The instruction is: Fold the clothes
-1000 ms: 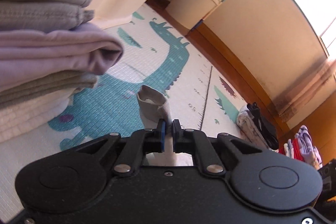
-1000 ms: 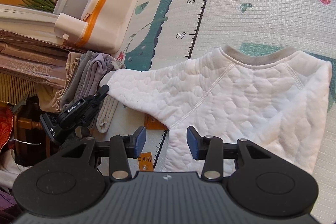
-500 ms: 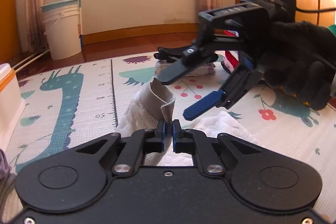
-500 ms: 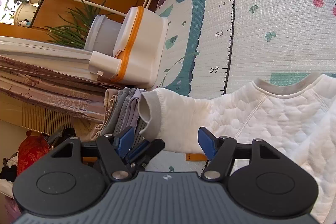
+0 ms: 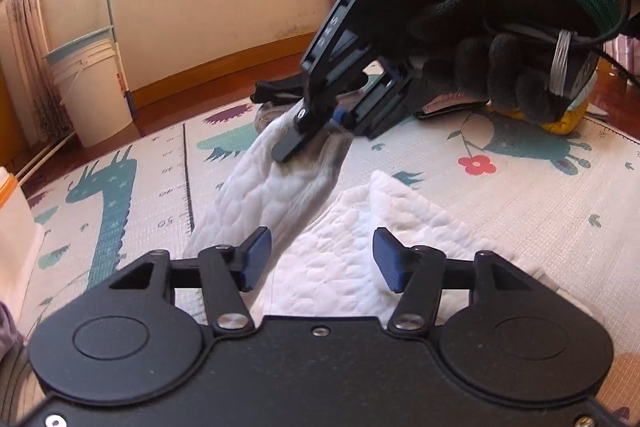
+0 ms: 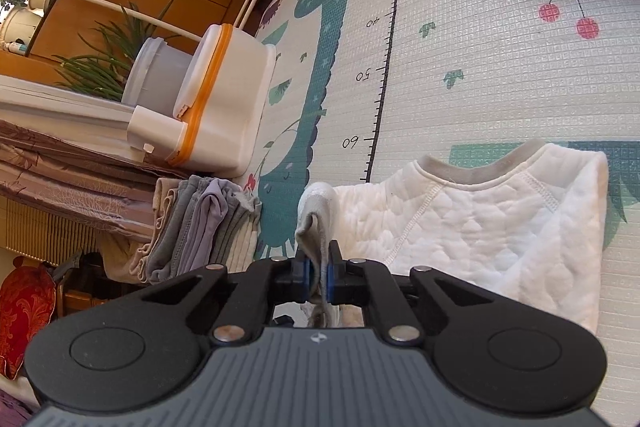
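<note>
On play mat point(image 6: 480, 75), right gripper point(image 6: 316, 277) jaws clamping white top's point(image 6: 500, 227) grey cuff point(image 6: 316, 227), left gripper point(image 5: 322, 259) jaws wide.

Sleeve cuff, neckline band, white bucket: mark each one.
sleeve cuff point(image 6: 316, 227): right wrist view, grey ribbing just above the right gripper point(image 6: 317, 277).
neckline band point(image 6: 480, 169): right wrist view, middle of the grey collar curve.
white bucket point(image 5: 94, 91): left wrist view, side wall.

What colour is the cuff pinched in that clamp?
Grey, on a white quilted top; the cuff shows best in the right wrist view.
</note>
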Tool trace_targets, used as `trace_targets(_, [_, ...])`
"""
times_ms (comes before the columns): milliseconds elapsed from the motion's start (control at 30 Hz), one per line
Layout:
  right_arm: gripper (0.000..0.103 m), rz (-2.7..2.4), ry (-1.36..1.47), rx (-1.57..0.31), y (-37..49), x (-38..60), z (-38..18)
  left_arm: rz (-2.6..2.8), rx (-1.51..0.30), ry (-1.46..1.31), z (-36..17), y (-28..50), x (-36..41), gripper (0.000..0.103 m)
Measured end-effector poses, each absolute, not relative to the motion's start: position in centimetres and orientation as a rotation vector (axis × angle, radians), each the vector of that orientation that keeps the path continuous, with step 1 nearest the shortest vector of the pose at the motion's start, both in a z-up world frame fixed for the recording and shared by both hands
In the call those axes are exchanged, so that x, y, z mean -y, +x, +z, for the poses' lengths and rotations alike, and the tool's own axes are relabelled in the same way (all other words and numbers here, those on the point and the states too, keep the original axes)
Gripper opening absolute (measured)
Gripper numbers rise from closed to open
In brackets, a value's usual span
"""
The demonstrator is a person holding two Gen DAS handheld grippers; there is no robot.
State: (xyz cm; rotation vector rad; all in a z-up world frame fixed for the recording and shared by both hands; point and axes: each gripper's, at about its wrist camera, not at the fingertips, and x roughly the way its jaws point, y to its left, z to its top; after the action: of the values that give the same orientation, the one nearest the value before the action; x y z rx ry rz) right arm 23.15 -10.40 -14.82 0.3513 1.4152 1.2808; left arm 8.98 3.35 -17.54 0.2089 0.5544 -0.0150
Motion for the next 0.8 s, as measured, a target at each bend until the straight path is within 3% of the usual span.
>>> trace_targets(500, [0.01, 1.281, 0.435, -1.329, 27.0, 14.4, -13.2, 0.068, -0.914, -0.206, -23.4, 3.9, -7.7, 0.055])
trace_targets(567, [0.01, 1.278, 0.442, -1.32, 27.6, 14.7, -13.0, 0.031, -0.92, -0.234, -23.3, 3.8, -7.4, 0.041])
trace_targets(600, [0.01, 1.277, 0.445, -1.316, 27.9, 14.9, -13.0, 0.01, -0.918, -0.241, -23.2, 3.8, -7.2, 0.022])
trace_targets(800, [0.01, 1.248, 0.469, -1.299, 29.3, 16.1, -13.0, -0.087, -0.892, -0.212, -22.1, 4.5, -4.7, 0.019])
